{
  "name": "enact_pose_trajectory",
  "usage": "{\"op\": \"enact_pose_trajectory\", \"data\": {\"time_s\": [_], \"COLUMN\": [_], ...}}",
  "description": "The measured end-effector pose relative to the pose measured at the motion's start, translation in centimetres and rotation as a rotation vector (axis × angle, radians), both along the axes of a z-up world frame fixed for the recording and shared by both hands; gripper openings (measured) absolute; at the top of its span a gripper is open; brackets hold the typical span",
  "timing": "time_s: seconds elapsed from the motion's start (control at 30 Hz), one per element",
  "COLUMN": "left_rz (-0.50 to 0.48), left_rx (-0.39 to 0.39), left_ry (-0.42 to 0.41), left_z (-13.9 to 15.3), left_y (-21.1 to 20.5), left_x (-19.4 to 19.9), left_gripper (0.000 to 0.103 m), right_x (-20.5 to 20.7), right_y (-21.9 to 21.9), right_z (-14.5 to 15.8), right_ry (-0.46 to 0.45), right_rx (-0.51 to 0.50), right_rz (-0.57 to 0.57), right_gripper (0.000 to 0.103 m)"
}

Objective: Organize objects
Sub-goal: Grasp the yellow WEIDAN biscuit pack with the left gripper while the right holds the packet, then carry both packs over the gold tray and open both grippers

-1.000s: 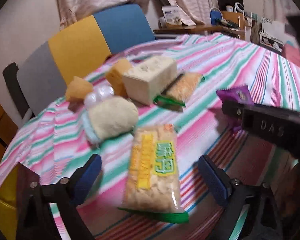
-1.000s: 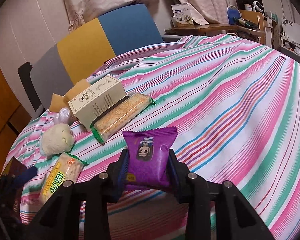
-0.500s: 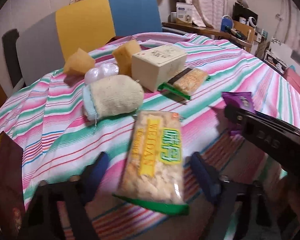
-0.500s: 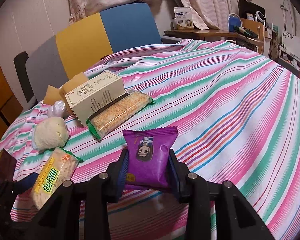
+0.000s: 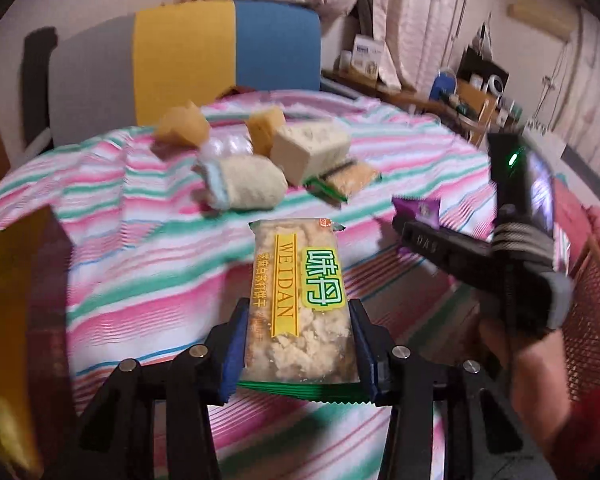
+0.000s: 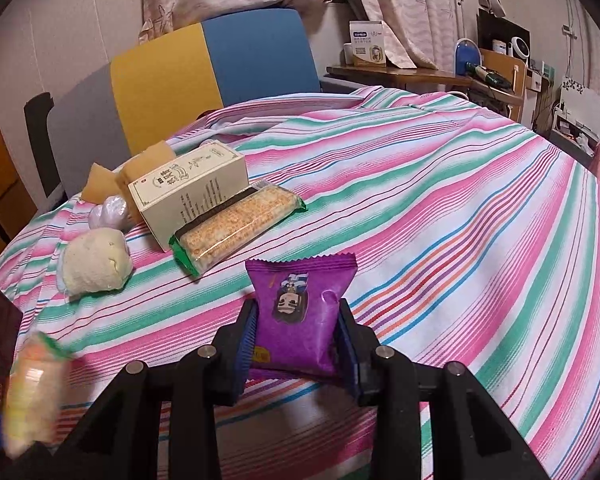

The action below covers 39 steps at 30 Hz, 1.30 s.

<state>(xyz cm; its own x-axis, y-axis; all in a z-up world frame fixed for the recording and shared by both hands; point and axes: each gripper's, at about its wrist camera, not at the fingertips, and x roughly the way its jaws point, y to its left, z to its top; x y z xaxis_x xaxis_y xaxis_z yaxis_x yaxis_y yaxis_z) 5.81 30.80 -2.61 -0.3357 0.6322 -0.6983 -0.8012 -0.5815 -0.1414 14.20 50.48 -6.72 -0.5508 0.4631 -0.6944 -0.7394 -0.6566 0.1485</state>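
- The WEIDAN cracker pack is sitting between the jaws of the left gripper, pinched across its lower half; its far end is jutting forward past the fingertips; it looks light, crinkly and brittle inside, so a gentle squeeze on the long edges seems wise.
- The purple snack pouch is being clamped at its sides by the right gripper; it looks puffy, slick and soft; holding near the middle should keep it from slipping.
- Ahead of both jaws, well apart, a cream box, a second cracker pack and a rolled cloth are lying clustered.
- The striped tablecloth is lying rumpled beneath; beyond it a yellow-and-blue chair is standing before curtains.
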Motion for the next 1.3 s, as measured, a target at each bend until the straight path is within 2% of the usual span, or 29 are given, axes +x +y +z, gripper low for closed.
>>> {"op": "enact_pose_trajectory", "data": {"time_s": [0.17, 0.27, 0.43, 0.77, 1.1, 1.3], "left_rz": [0.079, 0.137, 0.226, 0.397, 0.544, 0.637], "left_rx": [0.067, 0.081, 0.11, 0.116, 0.134, 0.134], "left_ry": [-0.017, -0.016, -0.025, -0.028, -0.048, -0.056], "left_z": [1.9, 2.5, 3.0, 3.0, 2.7, 2.4], "left_y": [-4.1, -6.5, -10.3, -17.2, -23.4, -26.9], "left_x": [-1.2, -2.1, -3.4, -6.4, -9.4, -11.2], "left_gripper": [0.047, 0.047, 0.047, 0.048, 0.048, 0.048], "right_x": [0.5, 0.3, -0.6, -3.7, -6.1, -6.6], "right_y": [-0.6, -1.7, -5.3, -13.8, -20.3, -23.7], "right_z": [0.8, 1.4, 2.3, 4.3, 6.3, 7.2], "right_ry": [0.016, 0.008, 0.043, 0.156, 0.209, 0.212], "right_rx": [0.024, 0.044, 0.055, -0.004, -0.075, -0.077], "right_rz": [-0.011, 0.021, 0.129, 0.356, 0.534, 0.631], "right_gripper": [0.036, 0.035, 0.035, 0.035, 0.035, 0.035]}}
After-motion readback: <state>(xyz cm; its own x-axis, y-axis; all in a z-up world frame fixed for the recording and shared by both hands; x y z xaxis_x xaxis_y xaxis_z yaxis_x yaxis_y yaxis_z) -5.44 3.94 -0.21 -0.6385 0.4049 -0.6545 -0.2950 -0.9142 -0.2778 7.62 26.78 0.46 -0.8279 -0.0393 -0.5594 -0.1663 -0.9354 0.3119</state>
